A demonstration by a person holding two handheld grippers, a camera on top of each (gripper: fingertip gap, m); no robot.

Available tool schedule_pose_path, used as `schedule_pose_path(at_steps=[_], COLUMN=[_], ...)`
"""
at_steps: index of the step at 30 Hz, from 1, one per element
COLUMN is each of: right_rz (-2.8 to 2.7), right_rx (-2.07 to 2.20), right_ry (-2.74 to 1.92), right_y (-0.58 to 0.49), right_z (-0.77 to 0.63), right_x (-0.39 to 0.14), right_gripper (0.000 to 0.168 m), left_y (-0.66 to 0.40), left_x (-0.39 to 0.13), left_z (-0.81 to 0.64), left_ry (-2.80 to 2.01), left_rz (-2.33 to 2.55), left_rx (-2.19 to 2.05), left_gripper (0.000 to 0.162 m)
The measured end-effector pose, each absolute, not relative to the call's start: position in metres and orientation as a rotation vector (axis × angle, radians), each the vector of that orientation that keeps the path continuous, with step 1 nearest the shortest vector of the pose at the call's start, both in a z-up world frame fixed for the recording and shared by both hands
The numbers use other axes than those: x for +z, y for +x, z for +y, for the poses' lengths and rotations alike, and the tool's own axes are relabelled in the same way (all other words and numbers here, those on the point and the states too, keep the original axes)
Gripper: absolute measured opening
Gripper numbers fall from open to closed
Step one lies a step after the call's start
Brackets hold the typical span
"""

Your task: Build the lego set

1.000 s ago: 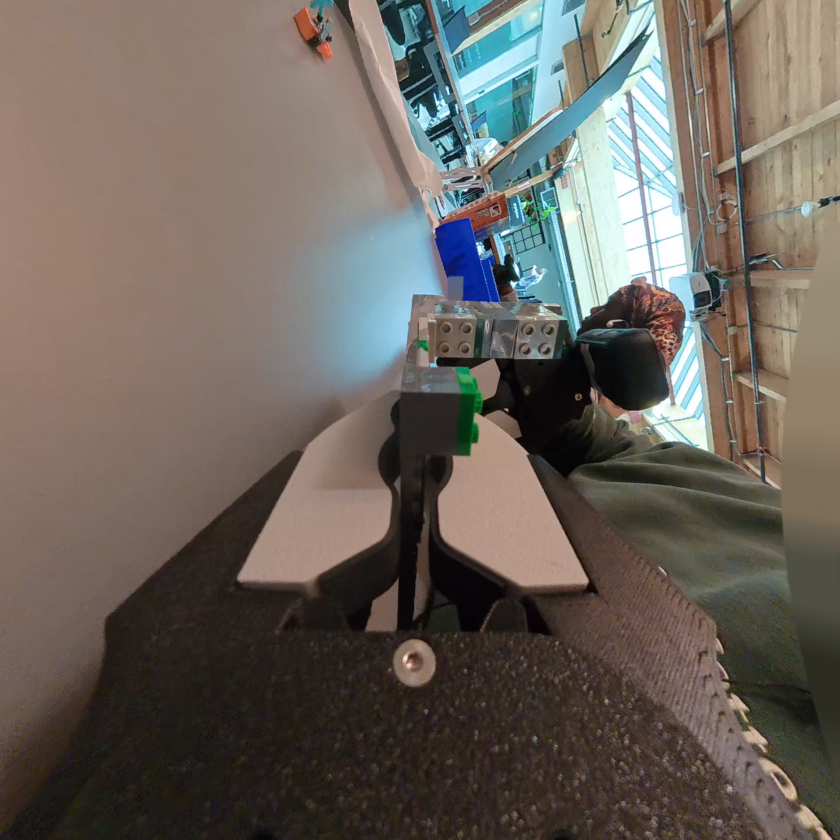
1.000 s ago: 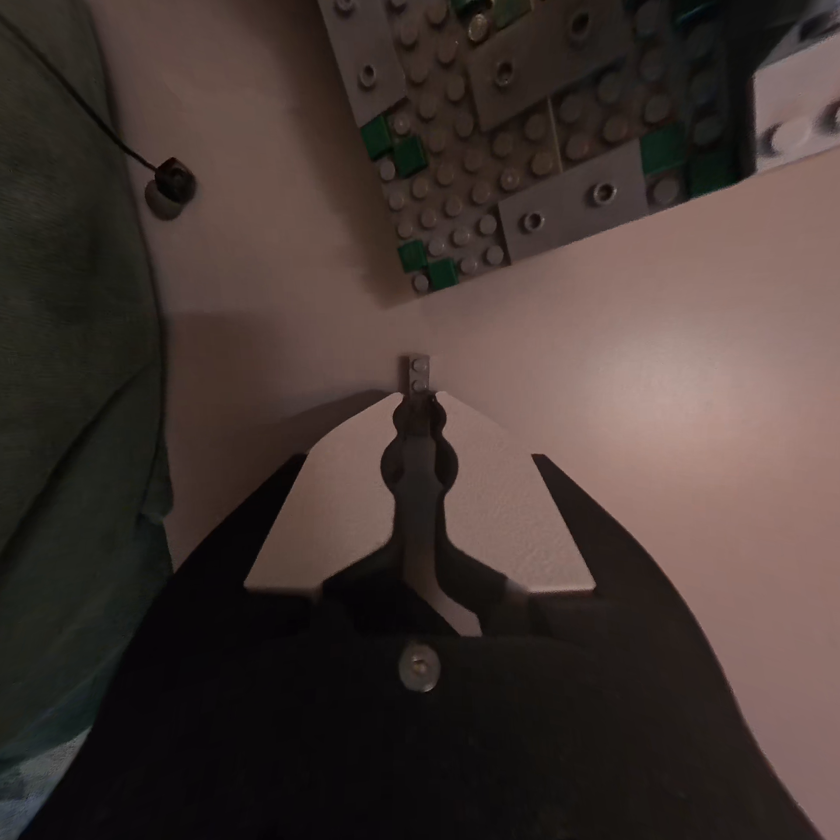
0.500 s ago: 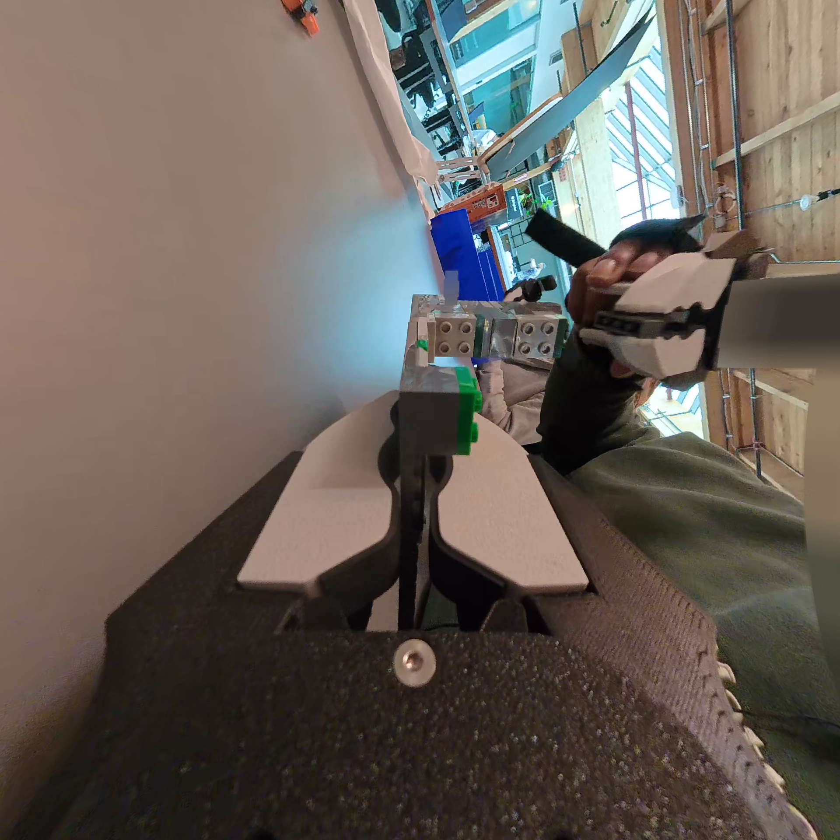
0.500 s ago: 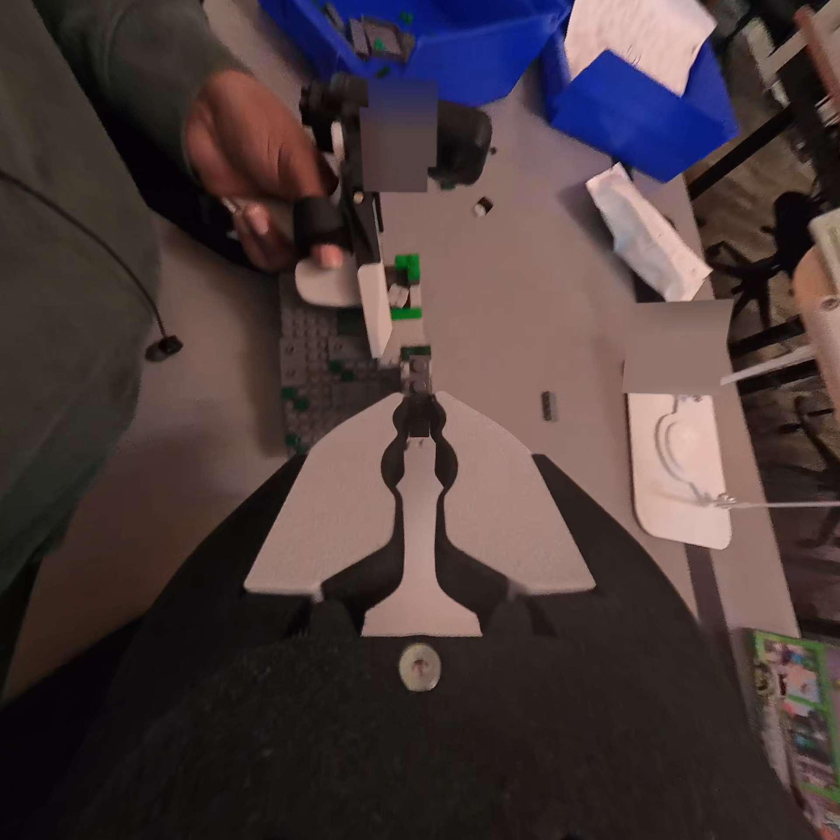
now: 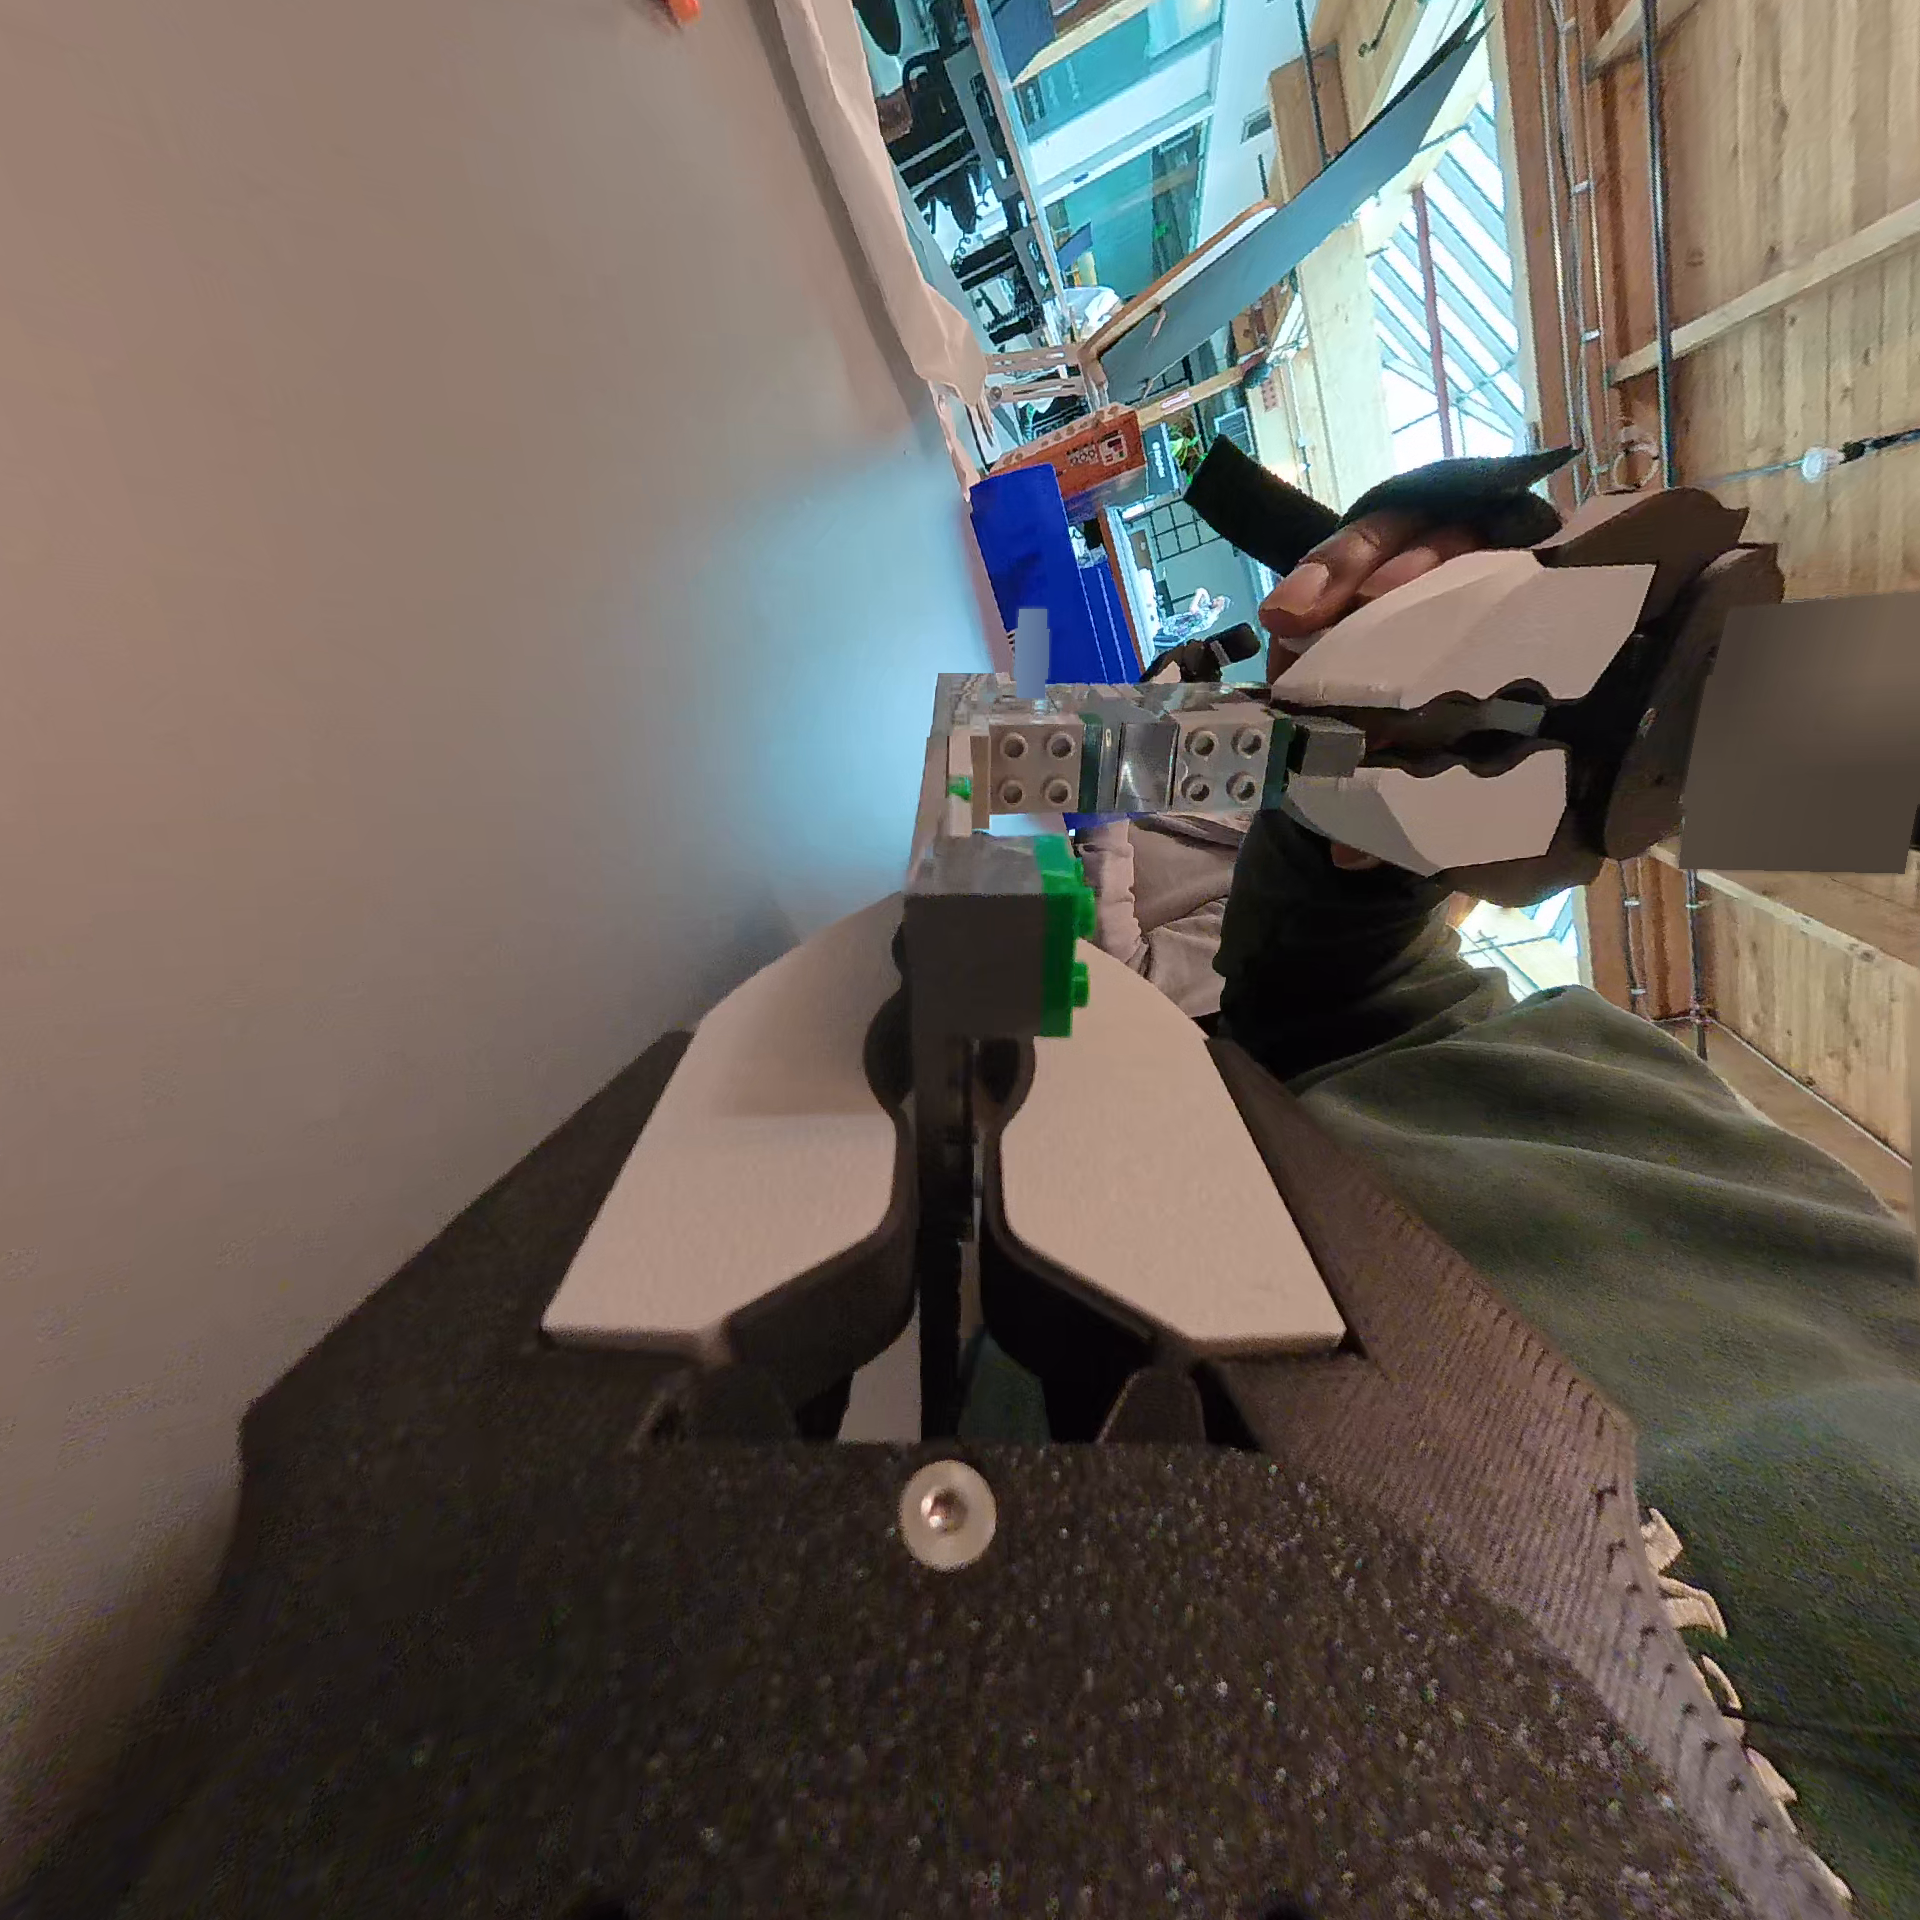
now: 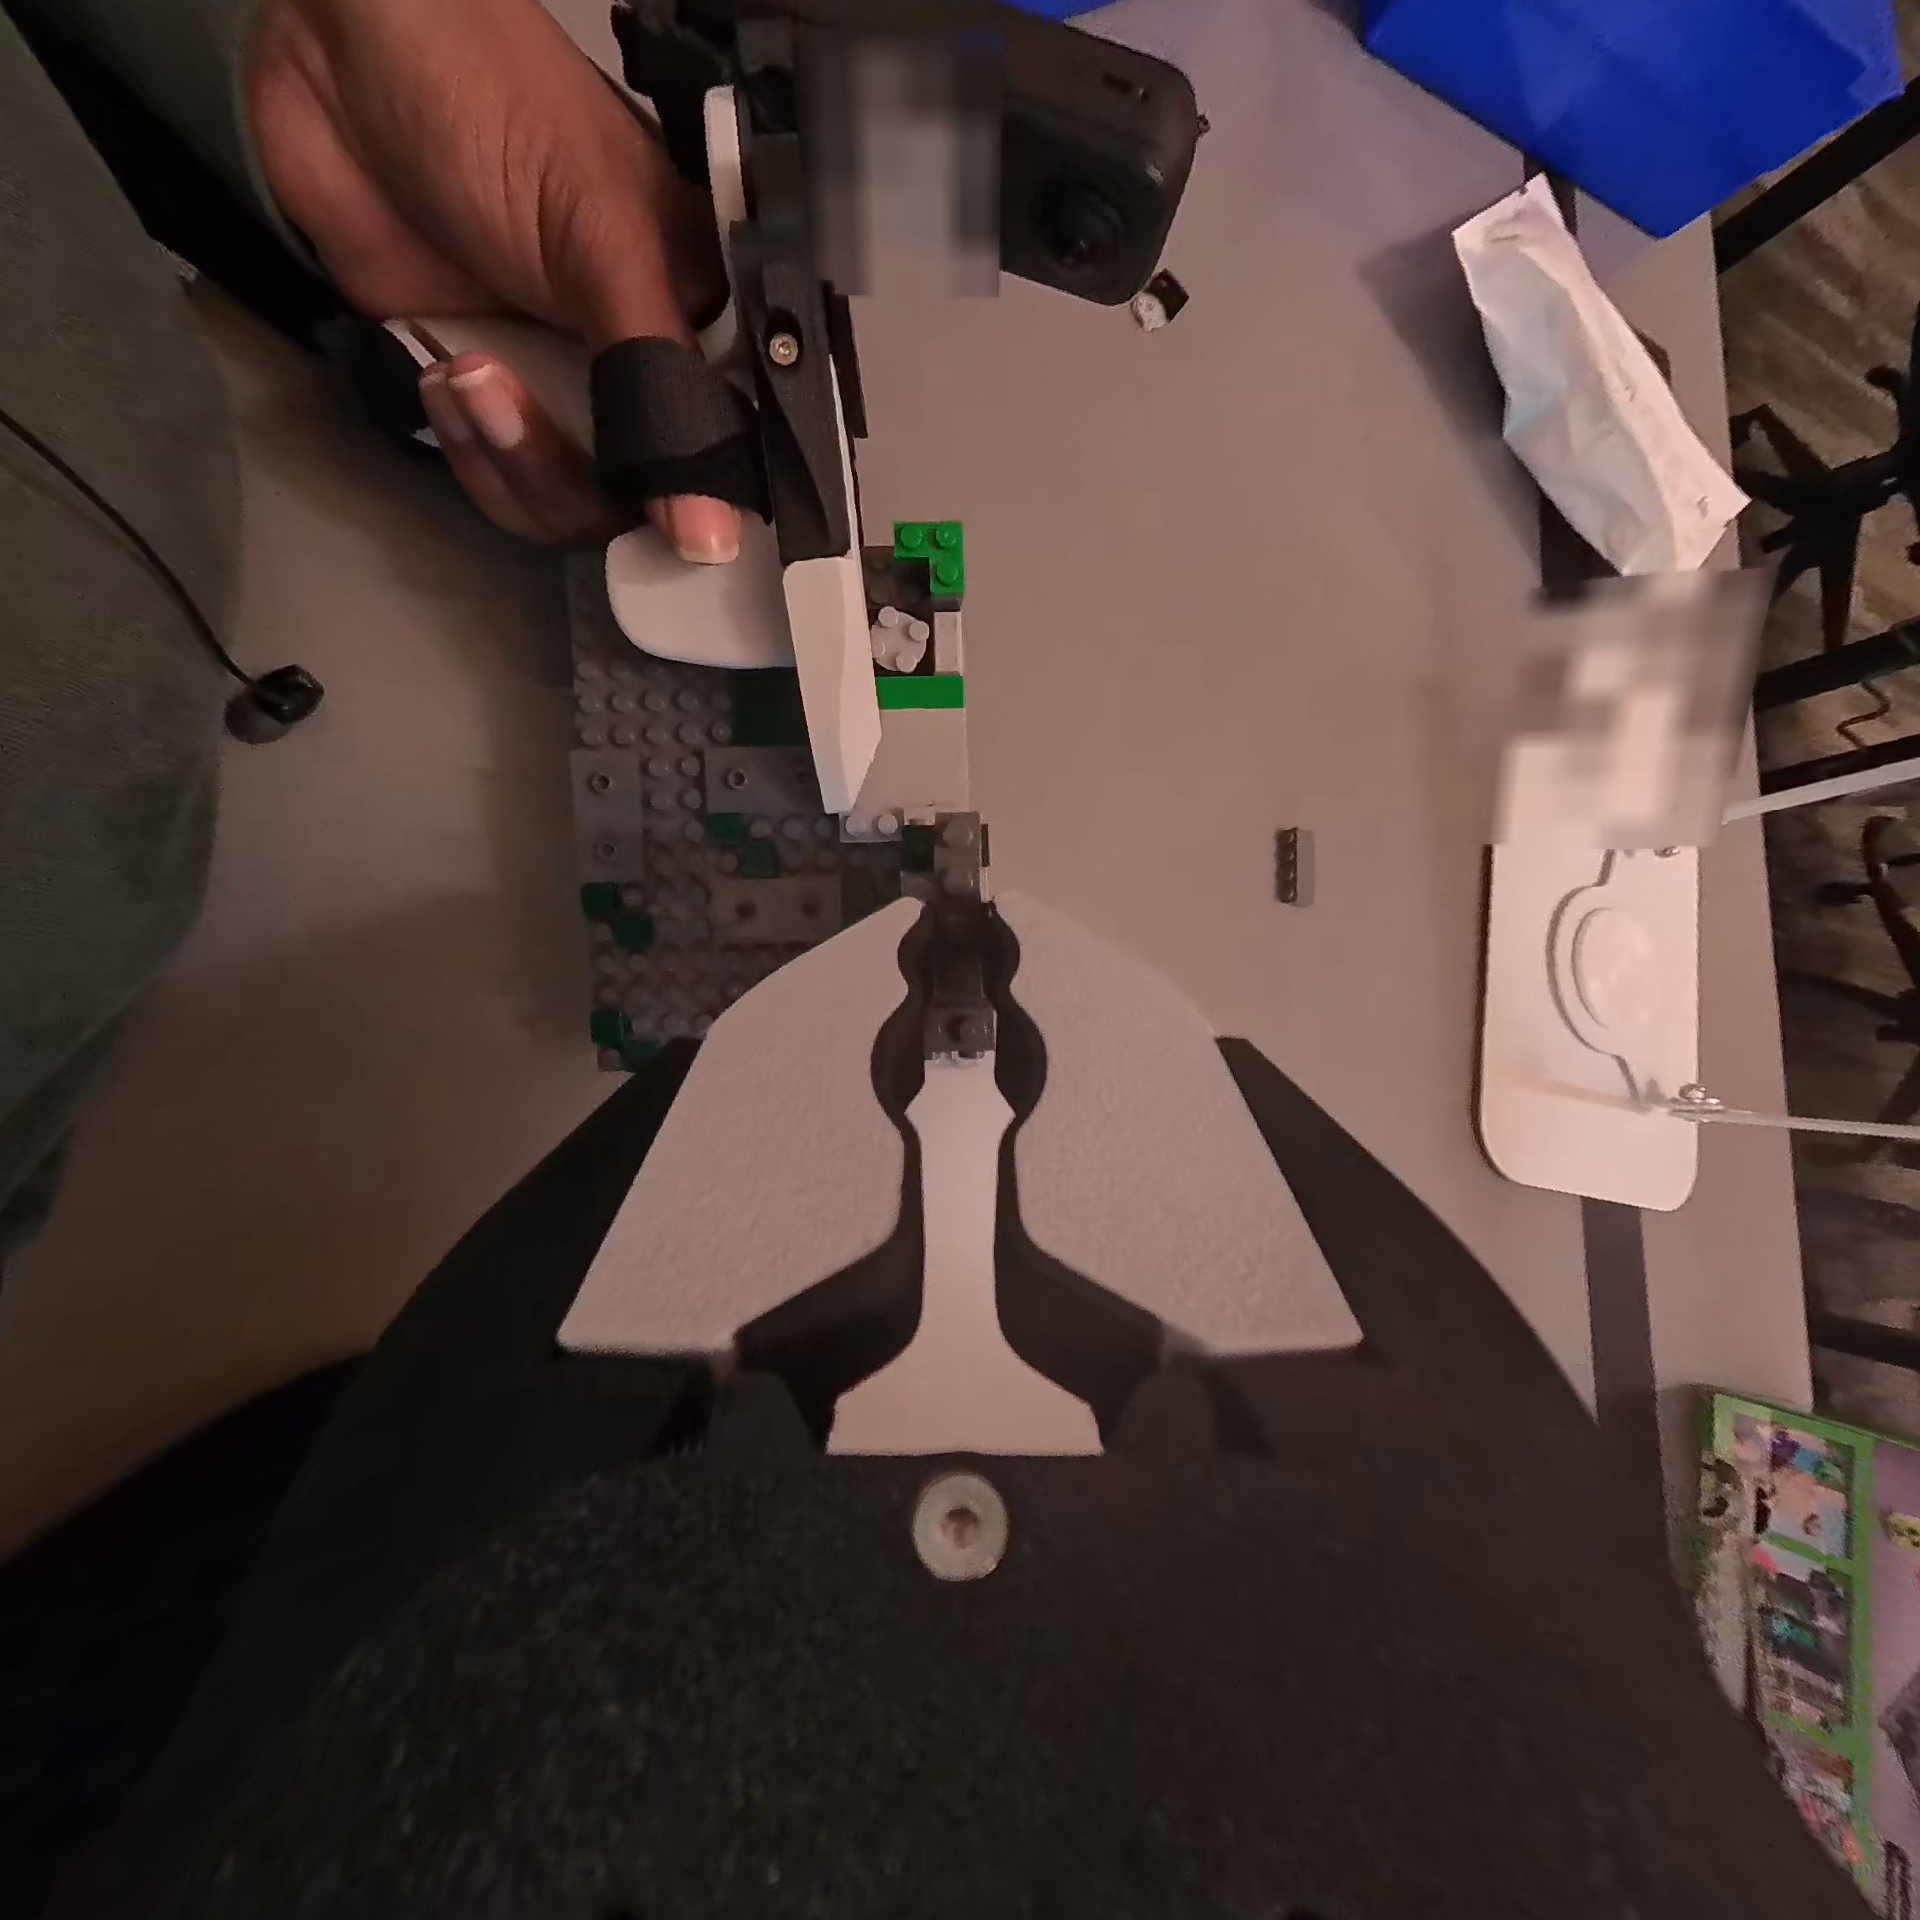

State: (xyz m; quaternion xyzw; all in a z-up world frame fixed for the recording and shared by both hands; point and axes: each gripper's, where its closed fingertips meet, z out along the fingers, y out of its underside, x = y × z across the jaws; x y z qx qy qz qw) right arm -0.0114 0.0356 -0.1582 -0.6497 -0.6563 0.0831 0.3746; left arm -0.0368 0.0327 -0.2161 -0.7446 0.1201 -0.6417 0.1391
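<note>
My left gripper (image 5: 948, 1049) is shut on the lego build, on a dark grey wall piece (image 5: 971, 956) with a green brick (image 5: 1062, 935) on its side. A row of light grey bricks (image 5: 1127, 769) stands out beyond it. My right gripper (image 6: 956, 914) is shut on a small dark grey plate (image 6: 958, 862) and holds its tip against the end of that row. In the left wrist view the plate (image 5: 1325, 750) meets the row's right end. The grey studded baseplate (image 6: 665, 821) with green patches lies on the table, with the left gripper's white fingers (image 6: 831, 675) over it.
A loose dark grey brick (image 6: 1291, 865) lies right of the build. A white flat stand (image 6: 1590, 1029), a white paper bag (image 6: 1590, 395), a blue bin (image 6: 1662, 94) and a colourful booklet (image 6: 1808, 1610) sit to the right. A person's hand (image 6: 468, 208) and green sleeve are at left. Left tips to right tips: about 7 centimetres.
My right gripper rose from low over the table with the small grey plate and came to the end of the brick row. My left gripper kept its hold and stayed still.
</note>
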Motion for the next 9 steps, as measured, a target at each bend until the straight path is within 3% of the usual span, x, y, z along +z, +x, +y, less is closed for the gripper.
schedule_pose_path(at_steps=[9], right_rz=[-1.702], right_rx=[0.288], right_ry=[-1.734], right_y=[-0.0083], right_z=[0.0354], right_x=[-0.1613], right_gripper=[0.011], left_y=[-0.0351], left_x=[-0.2189], left_z=[0.0278], left_ry=[-2.185], left_rz=[0.32], left_rx=[-1.899], left_gripper=[0.006])
